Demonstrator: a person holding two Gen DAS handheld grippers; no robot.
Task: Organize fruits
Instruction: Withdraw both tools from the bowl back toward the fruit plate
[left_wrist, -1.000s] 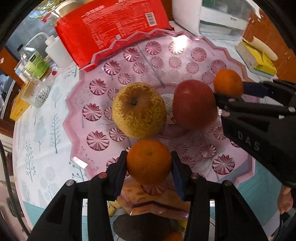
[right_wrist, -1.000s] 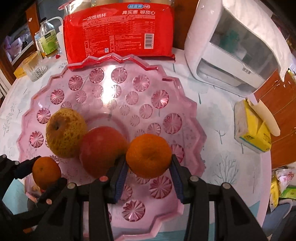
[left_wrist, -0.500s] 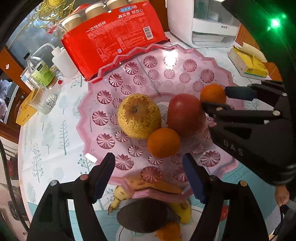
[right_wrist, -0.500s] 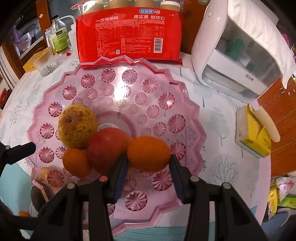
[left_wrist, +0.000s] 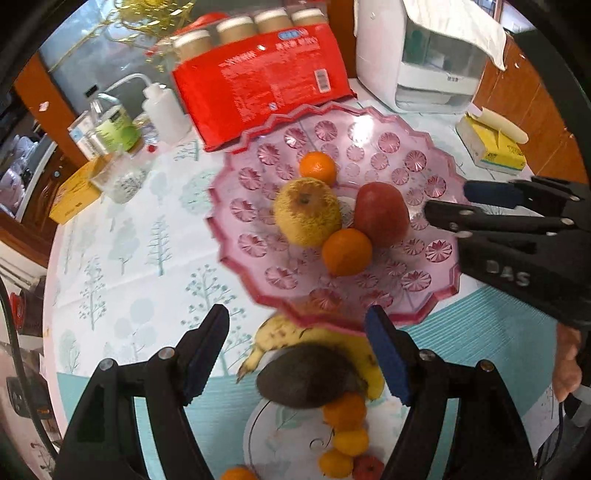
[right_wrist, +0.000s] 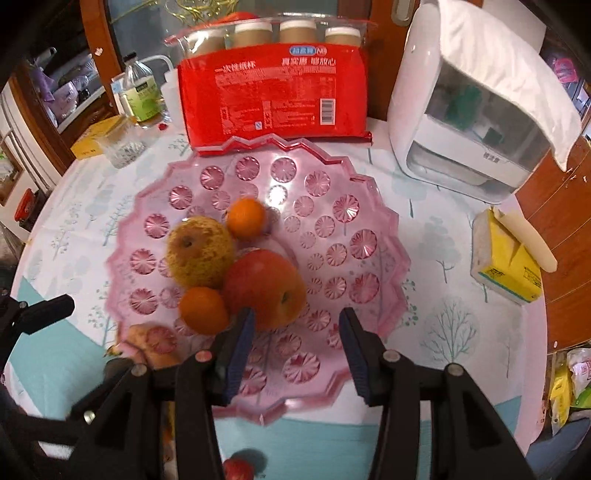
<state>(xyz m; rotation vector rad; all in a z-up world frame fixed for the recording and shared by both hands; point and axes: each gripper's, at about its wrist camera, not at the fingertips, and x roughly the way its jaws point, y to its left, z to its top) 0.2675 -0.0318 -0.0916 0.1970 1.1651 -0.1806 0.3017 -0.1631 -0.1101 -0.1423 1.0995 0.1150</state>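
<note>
A pink glass fruit plate (left_wrist: 424, 162) (right_wrist: 369, 229) holds a yellow pear (left_wrist: 306, 210) (right_wrist: 199, 251), a red apple (left_wrist: 382, 214) (right_wrist: 266, 288) and two oranges: one near the front (left_wrist: 346, 252) (right_wrist: 203, 310), one at the back (left_wrist: 317, 168) (right_wrist: 246, 218). My left gripper (left_wrist: 297, 352) is open and empty, pulled back over a white plate (left_wrist: 266, 435) with a banana (left_wrist: 273, 338), an avocado (left_wrist: 310, 376) and small oranges (left_wrist: 345, 410). My right gripper (right_wrist: 295, 347) is open and empty at the pink plate's near rim; it shows in the left wrist view (left_wrist: 454, 205).
A red pack of paper cups (left_wrist: 258, 81) (right_wrist: 273, 99) leans behind the plate. A white appliance (left_wrist: 424, 62) (right_wrist: 472, 107) stands back right, a yellow tissue pack (right_wrist: 506, 258) right. Bottles (left_wrist: 114, 125) and a glass (right_wrist: 123, 147) stand left.
The right gripper opened and released its orange, which now lies at the back of the plate behind the pear. Both grippers drew back and up; the left stayed open.
</note>
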